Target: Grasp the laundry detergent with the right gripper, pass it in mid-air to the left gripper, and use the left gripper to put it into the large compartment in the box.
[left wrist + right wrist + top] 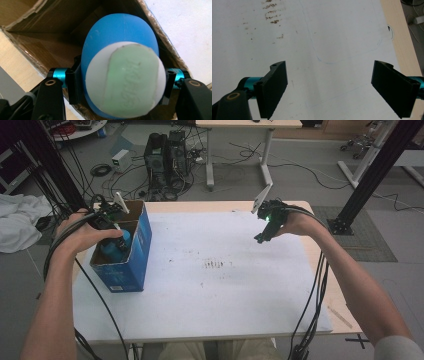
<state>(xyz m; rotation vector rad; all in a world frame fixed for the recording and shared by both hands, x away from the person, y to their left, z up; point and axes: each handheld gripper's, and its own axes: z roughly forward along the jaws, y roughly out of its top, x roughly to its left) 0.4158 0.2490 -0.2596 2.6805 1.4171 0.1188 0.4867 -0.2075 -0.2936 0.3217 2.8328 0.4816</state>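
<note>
blue ball point(120, 35) in left gripper point(120, 85) jaws, over cardboard box point(50, 27)

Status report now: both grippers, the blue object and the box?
Left gripper shut on blue object, inside blue box. Right gripper open, above white sheet. Nothing in the way.

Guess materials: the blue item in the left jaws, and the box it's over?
Blue item: looks like matte rubber or soft plastic, smooth with no glare; its pale green end patch has raised lettering, so probably moulded. Box: corrugated cardboard, brown and raw inside with frayed torn edges, blue printed outside.
</note>
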